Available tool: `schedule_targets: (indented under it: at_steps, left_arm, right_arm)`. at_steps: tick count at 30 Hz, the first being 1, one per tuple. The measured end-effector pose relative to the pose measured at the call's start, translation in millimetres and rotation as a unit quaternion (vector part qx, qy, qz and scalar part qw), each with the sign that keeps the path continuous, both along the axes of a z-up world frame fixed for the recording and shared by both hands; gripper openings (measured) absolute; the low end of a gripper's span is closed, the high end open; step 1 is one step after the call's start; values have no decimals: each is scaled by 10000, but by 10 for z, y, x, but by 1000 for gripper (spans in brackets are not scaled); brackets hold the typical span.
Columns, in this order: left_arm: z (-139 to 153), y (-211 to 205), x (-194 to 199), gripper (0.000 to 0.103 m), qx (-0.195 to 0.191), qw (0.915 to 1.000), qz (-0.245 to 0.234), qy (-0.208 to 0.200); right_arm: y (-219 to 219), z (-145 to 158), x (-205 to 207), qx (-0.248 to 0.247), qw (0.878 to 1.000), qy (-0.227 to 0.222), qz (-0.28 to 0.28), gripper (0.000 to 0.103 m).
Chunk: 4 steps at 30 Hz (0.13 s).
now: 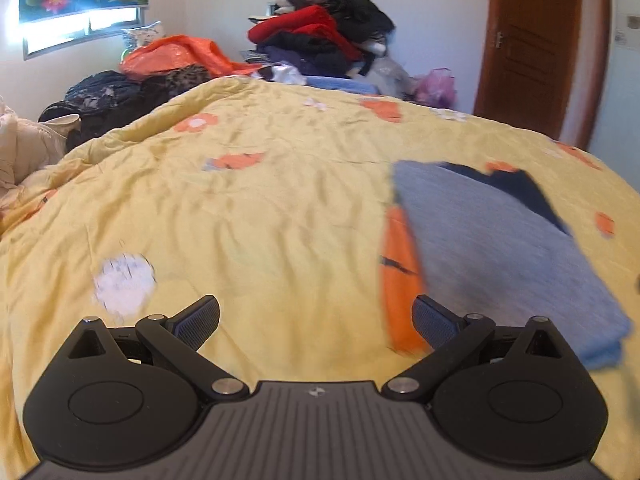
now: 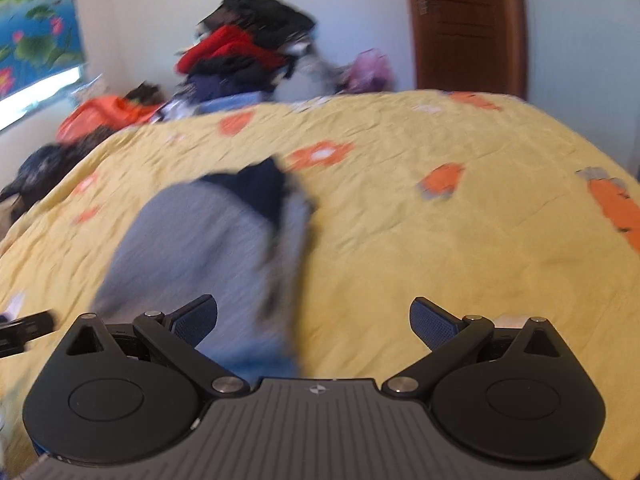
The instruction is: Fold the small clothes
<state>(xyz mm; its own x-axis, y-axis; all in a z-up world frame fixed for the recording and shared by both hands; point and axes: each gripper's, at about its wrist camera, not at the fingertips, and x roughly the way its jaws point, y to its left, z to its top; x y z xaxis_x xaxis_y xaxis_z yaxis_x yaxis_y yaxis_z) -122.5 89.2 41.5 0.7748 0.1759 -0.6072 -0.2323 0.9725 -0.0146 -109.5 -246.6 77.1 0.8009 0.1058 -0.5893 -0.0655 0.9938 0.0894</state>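
A small grey-blue garment (image 1: 504,248) with a dark navy part at its far end lies folded flat on the yellow flowered bedspread (image 1: 260,200). In the left wrist view it lies to the right of my left gripper (image 1: 316,320), which is open and empty above the spread. In the right wrist view the garment (image 2: 200,248) lies ahead and left of my right gripper (image 2: 314,318), which is open and empty; the garment's near end reaches under the left finger. The view is blurred.
A tall pile of dark and red clothes (image 1: 320,36) and an orange bag (image 1: 176,56) stand beyond the bed's far edge. Dark clothing (image 1: 108,100) lies at the far left. A brown door (image 1: 536,40) is at the right. The left gripper's edge (image 2: 24,332) shows at the left.
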Motion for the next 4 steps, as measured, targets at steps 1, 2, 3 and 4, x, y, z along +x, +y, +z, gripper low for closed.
schedule_targets:
  at_steps: [1,2,3,4]
  left_arm:
    - [-33,127,145,103,4,9999,85,74]
    - [-75,259,303,103,5,9996,181,208]
    - [-110,373,450,103,37,9990,302,332]
    - [-139,479,585,103,112,9978,490,423]
  right_arm:
    - [-163,-18,174,6,9999,-26,-130,103]
    - [-315,-55,366,-24,9997,66,-244,103]
    - [-478,-106,580,-42,9989,263,-387,103]
    - [-635,-160,774,4,9973,461,-564,103]
